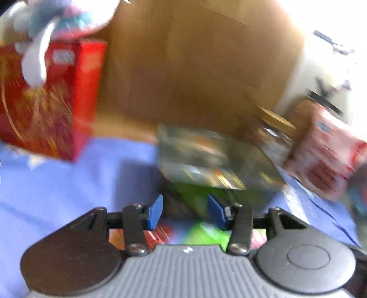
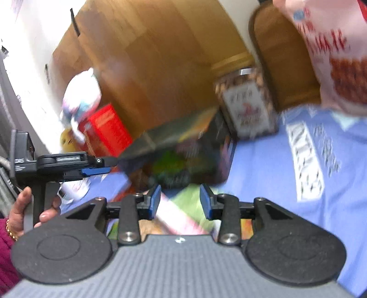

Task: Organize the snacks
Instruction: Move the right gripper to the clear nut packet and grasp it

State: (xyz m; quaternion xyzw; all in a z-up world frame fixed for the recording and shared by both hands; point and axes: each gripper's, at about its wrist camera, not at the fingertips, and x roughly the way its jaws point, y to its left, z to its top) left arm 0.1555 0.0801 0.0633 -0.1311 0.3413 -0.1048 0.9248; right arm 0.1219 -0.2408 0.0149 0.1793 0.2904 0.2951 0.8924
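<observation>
Both views are motion-blurred. A dark open carton (image 1: 206, 160) with its flap raised sits on the blue cloth, with green and dark snack packs inside (image 1: 195, 194). My left gripper (image 1: 185, 212) is open, just in front of the carton's opening, nothing between its blue pads. In the right wrist view the same carton (image 2: 183, 142) lies ahead, and my left gripper (image 2: 96, 170) reaches toward its flap from the left. My right gripper (image 2: 180, 201) is open above pink and green packets (image 2: 183, 211).
A red box (image 1: 52, 100) with a plush toy (image 1: 57, 20) on top stands at left. A lidded nut jar (image 2: 247, 107) and a pink snack bag (image 2: 332, 52) stand at right. A wooden headboard (image 1: 195, 64) is behind. Blue cloth (image 2: 275, 172) covers the surface.
</observation>
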